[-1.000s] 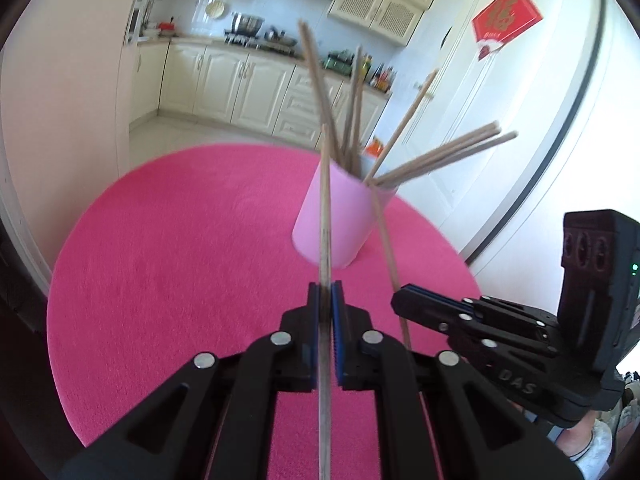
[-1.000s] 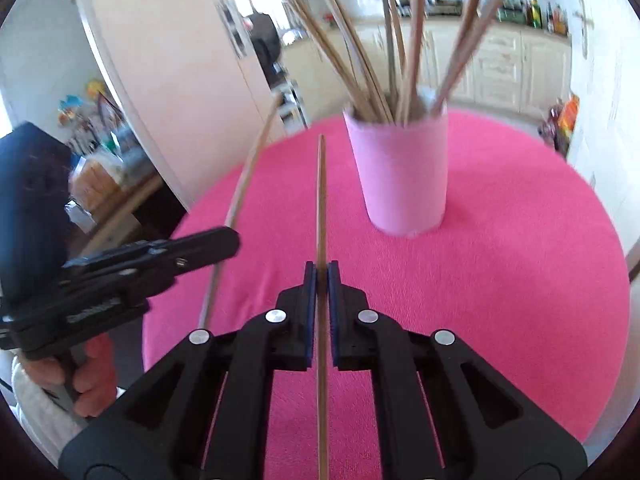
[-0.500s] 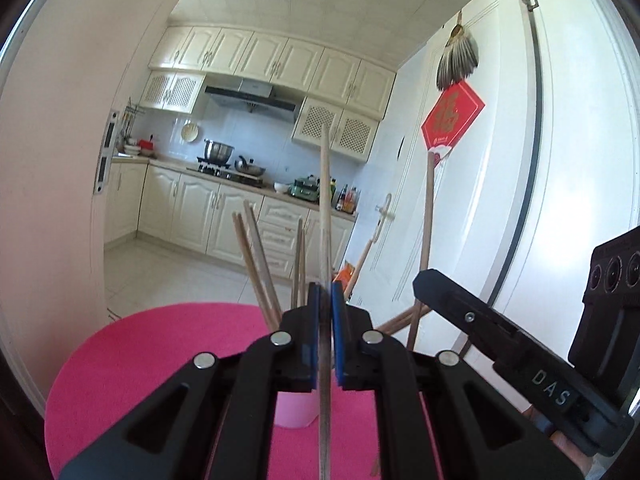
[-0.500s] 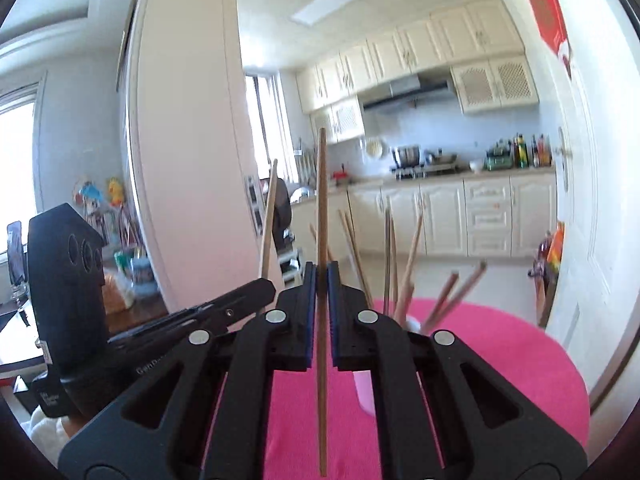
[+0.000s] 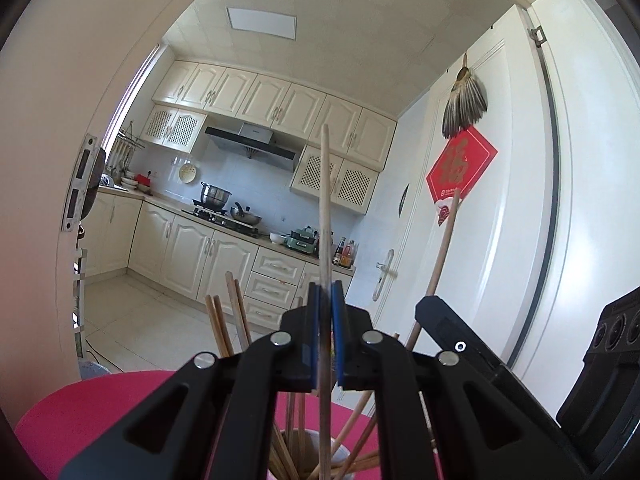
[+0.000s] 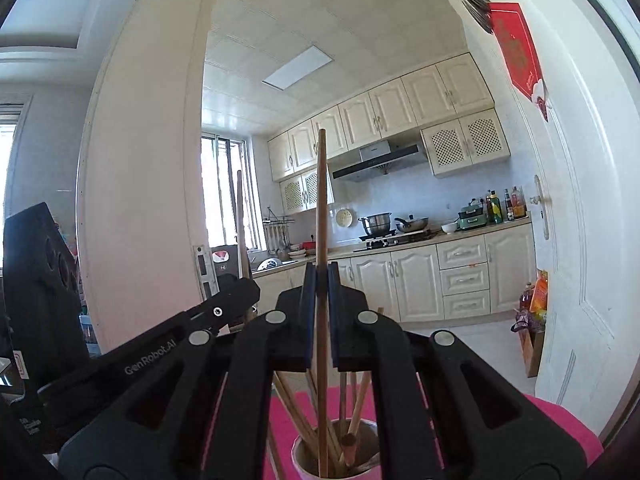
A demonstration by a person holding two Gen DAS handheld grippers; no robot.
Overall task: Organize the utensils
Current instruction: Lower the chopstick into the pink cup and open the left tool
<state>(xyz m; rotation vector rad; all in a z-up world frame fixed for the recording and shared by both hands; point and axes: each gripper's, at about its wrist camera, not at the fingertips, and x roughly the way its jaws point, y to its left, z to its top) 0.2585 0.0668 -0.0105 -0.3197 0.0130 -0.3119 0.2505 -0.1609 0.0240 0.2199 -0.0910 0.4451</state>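
Note:
My left gripper (image 5: 325, 300) stands upright above the pink cup (image 5: 344, 468), its blue pads slightly parted around a pale wooden chopstick (image 5: 325, 208) whose lower end reaches into the cup. My right gripper (image 6: 320, 280) is shut on a darker wooden chopstick (image 6: 321, 200), also upright, its lower end inside the cup (image 6: 300, 458). Several chopsticks (image 6: 352, 412) stand in the cup. Each gripper shows in the other's view: the right one (image 5: 452, 332) with its stick, the left one (image 6: 224, 300).
The cup stands on a round table with a pink cloth (image 6: 560, 432). A white door (image 5: 500, 240) is close on the right, a wall edge (image 6: 140, 200) on the left. A kitchen with cabinets lies behind.
Both grippers have tilted from pointing forward at the cup to upright over it and lowered their chopsticks' ends into the cup. The left pads have parted a little.

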